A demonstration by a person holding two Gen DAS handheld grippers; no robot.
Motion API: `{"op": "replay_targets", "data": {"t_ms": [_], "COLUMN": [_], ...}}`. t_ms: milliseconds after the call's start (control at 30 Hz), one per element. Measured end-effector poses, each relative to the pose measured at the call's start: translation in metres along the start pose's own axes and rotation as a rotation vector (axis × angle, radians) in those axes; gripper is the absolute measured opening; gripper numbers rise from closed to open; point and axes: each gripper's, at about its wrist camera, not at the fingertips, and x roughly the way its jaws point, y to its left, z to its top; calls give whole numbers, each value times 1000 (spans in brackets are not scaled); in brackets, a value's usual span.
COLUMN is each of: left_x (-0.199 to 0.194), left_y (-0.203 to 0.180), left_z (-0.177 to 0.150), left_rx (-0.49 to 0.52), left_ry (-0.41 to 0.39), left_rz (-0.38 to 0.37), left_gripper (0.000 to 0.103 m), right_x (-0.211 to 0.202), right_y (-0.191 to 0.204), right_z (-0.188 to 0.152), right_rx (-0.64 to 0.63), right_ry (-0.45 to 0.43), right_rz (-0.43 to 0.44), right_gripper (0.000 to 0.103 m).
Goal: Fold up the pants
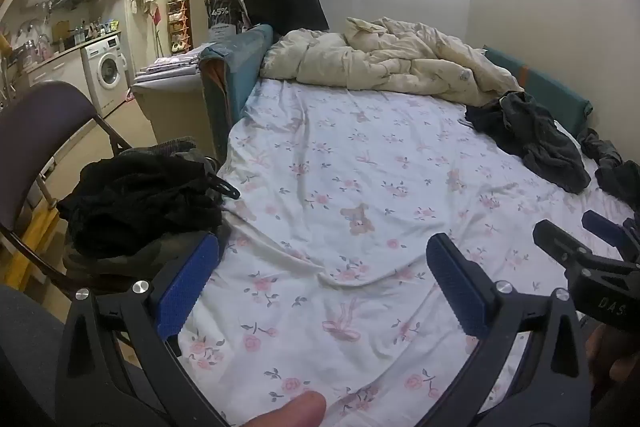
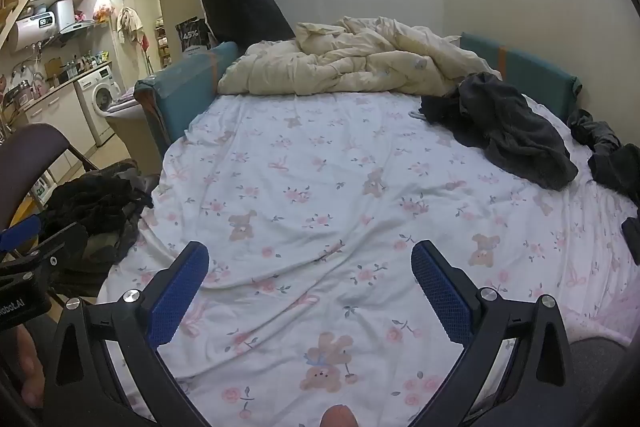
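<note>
The dark pants [image 2: 504,131] are heaped far ahead and rightward (long axis unreadable); the right gripper [image 2: 310,279], nearer, and the left gripper [image 1: 322,275] are held wide open, empty.

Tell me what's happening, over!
Left gripper and right gripper open, empty, above the floral sheet. Dark pants crumpled at far right, untouched. Nothing blocking.

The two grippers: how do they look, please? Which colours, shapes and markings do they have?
Left gripper and right gripper look alike: black curved frames with silver round bolts and two blue textured pads. White lettering marks each body, only partly readable. No cables show.
</note>
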Motion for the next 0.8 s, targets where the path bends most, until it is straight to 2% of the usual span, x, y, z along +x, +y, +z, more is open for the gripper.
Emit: {"op": "replay_targets", "data": {"t_ms": [800], "left_x": [0], "left_y": [0], "left_z": [0], "left_rx": [-3], "left_ry": [-9], "left_rz": [-2], "left_gripper": [103], "right_x": [-2], "right_y": [-1], "right_z": [0], "right_rx": [8], "right_ry": [-4], "right_rz": [5], "right_gripper": [103]}}
